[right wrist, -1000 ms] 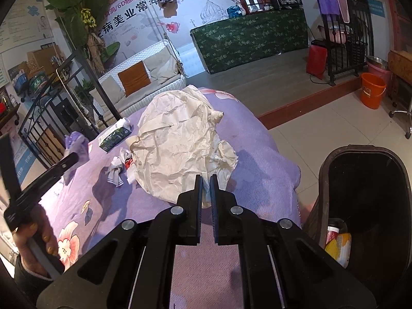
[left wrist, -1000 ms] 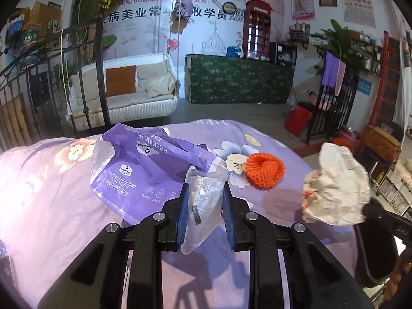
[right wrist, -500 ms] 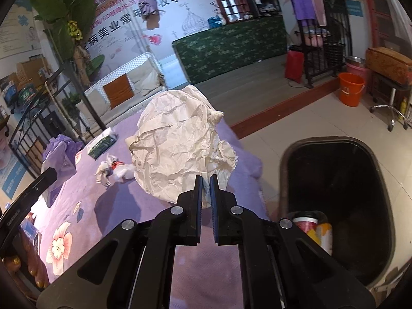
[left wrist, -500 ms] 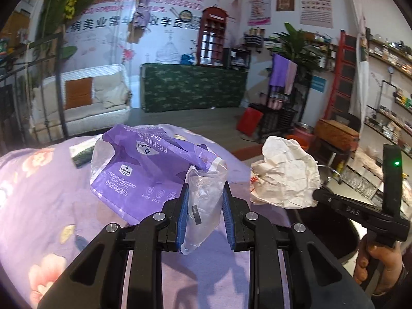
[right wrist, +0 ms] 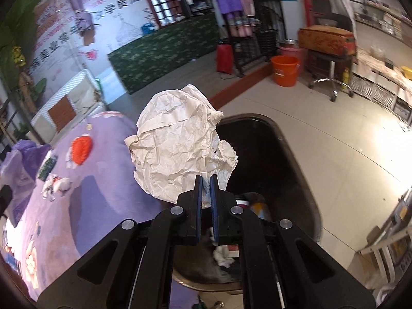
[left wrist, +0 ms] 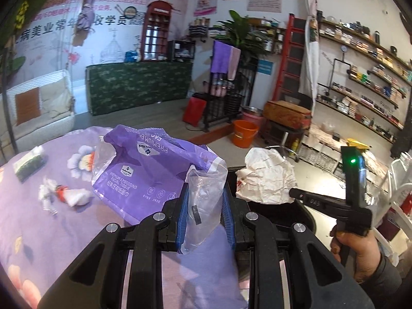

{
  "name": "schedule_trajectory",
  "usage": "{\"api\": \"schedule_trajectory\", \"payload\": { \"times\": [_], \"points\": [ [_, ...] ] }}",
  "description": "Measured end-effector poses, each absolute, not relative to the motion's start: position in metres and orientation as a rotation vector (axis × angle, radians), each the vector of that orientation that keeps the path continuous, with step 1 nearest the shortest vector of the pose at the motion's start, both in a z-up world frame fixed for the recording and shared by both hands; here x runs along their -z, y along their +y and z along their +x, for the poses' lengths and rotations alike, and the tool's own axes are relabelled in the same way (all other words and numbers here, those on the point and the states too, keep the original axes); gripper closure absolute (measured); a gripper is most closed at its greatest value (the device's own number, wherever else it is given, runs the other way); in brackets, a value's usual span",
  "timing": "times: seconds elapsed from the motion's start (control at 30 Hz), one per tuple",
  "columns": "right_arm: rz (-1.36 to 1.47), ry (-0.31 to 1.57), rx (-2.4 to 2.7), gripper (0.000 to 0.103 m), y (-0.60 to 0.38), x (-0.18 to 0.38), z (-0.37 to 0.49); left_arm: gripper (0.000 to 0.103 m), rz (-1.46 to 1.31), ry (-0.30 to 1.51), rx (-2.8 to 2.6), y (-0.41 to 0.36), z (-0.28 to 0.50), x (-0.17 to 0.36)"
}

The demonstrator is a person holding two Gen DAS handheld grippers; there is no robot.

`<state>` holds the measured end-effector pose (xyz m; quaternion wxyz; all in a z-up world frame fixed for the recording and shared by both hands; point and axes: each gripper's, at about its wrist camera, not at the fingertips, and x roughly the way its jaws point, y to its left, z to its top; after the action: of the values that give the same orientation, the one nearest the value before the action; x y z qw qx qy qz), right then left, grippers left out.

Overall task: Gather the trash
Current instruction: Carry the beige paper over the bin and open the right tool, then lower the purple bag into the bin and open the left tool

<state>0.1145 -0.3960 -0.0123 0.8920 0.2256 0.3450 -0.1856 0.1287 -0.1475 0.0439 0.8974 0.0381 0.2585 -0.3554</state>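
Note:
My left gripper [left wrist: 204, 193] is shut on the clear end of a purple tissue wrapper [left wrist: 144, 170], which hangs above the purple flowered bedspread [left wrist: 51, 231]. My right gripper [right wrist: 205, 182] is shut on a big ball of crumpled white paper [right wrist: 180, 144]. That crumpled paper [left wrist: 265, 177] hangs over the open black trash bin [right wrist: 270, 154]; the left wrist view also shows the right gripper [left wrist: 292, 193] and the hand [left wrist: 358, 249] that holds it. Some trash lies in the bin's bottom.
On the bedspread lie a small white and red scrap [left wrist: 61, 195], a green tissue pack [left wrist: 28, 164] and an orange mesh ball [right wrist: 82, 149]. An orange bucket [right wrist: 285, 70], a stool and shelves stand on the tiled floor beyond the bin.
Both grippers swung right from over the bed toward the bin, keeping their loads. The crumpled paper now hangs over the bin's mouth, and the wrapper has come near the bin's edge.

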Motion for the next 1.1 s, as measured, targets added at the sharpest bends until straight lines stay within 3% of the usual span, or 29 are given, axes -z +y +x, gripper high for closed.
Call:
{"api": "schedule_trajectory", "payload": {
  "times": [0.57,0.63,0.7,0.8,1.1],
  "points": [
    [0.48,0.921,0.542,0.092,-0.434,0.092,0.126,0.079,0.234,0.584,0.926,-0.219,0.102,-0.018],
    [0.483,0.932,0.528,0.083,-0.433,0.097,0.128,0.079,0.242,0.601,0.942,-0.224,0.101,-0.014],
    [0.475,0.935,0.532,0.058,-0.432,0.099,0.128,0.079,0.252,0.608,0.953,-0.228,0.1,-0.01],
    [0.457,0.906,0.541,0.043,-0.428,0.093,0.127,0.079,0.276,0.61,0.967,-0.234,0.097,-0.006],
    [0.463,0.78,0.562,0.043,-0.439,0.053,0.11,0.079,0.349,0.631,1.031,-0.26,0.102,0.008]
  ]
}}
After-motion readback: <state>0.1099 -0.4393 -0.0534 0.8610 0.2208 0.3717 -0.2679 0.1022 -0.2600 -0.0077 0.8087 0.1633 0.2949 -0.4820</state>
